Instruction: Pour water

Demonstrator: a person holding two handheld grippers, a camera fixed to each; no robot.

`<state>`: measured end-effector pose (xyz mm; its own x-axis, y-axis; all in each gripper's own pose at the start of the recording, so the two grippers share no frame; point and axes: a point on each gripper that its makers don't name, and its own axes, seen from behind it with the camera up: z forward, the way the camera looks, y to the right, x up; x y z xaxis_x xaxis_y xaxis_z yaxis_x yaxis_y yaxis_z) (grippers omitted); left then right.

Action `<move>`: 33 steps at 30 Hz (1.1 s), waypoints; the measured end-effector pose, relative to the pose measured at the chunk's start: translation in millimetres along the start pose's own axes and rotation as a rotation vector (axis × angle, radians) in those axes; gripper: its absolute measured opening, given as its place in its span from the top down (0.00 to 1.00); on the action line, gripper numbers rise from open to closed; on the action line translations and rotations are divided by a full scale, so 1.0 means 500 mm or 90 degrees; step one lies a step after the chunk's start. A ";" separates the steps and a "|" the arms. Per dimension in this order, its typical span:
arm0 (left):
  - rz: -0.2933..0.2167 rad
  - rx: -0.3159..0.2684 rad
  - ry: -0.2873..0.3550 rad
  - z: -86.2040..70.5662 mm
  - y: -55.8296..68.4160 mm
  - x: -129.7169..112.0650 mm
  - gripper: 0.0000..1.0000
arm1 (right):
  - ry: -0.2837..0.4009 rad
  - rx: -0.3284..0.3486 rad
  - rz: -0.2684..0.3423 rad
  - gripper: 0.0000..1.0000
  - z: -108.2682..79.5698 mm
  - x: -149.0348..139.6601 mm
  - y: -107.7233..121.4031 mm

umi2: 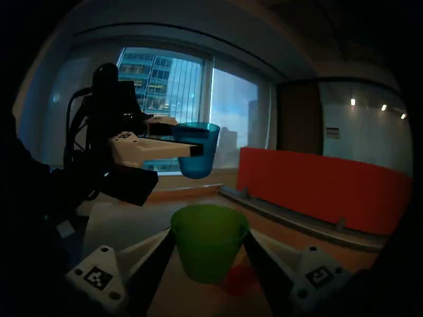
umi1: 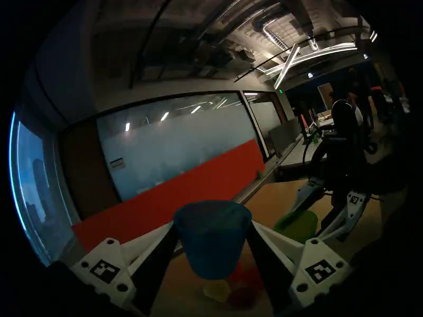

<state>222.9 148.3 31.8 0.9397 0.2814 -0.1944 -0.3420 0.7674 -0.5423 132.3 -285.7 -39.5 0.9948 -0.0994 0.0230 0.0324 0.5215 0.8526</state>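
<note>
A blue cup [umi1: 213,244] stands upright between my left gripper's [umi1: 212,253] fingers, which are shut on its sides, lifted above the wooden table [umi1: 275,198]. The right gripper view shows that same blue cup [umi2: 196,149] held up in the air by the left gripper [umi2: 185,149]. A green cup [umi2: 209,248] sits upright in my right gripper [umi2: 209,259], shut on its sides. In the left gripper view the green cup [umi1: 297,225] and the right gripper [umi1: 322,208] are at the right, lower than the blue cup.
Small red and yellow objects [umi1: 232,288] lie on the table below the cups, with a red one [umi2: 240,277] under the green cup. An orange panel [umi2: 328,187] and glass wall run along the table's far edge. Windows [umi2: 174,84] lie behind.
</note>
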 end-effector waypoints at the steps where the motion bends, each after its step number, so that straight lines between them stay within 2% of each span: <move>1: 0.006 0.001 0.000 0.000 0.000 0.002 0.15 | 0.000 0.002 0.000 0.10 0.001 0.001 -0.003; 21: 0.120 0.007 0.005 0.008 0.013 0.033 0.15 | -0.006 0.040 -0.010 0.10 0.022 0.009 -0.056; 33: 0.187 0.010 0.000 0.008 0.023 0.046 0.15 | -0.007 0.053 -0.011 0.10 0.029 0.008 -0.073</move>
<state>240.6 166.1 24.5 0.8002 0.4930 -0.3415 -0.5997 0.6621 -0.4494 133.5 -317.5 -62.9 0.9930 -0.1177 0.0129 0.0415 0.4476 0.8933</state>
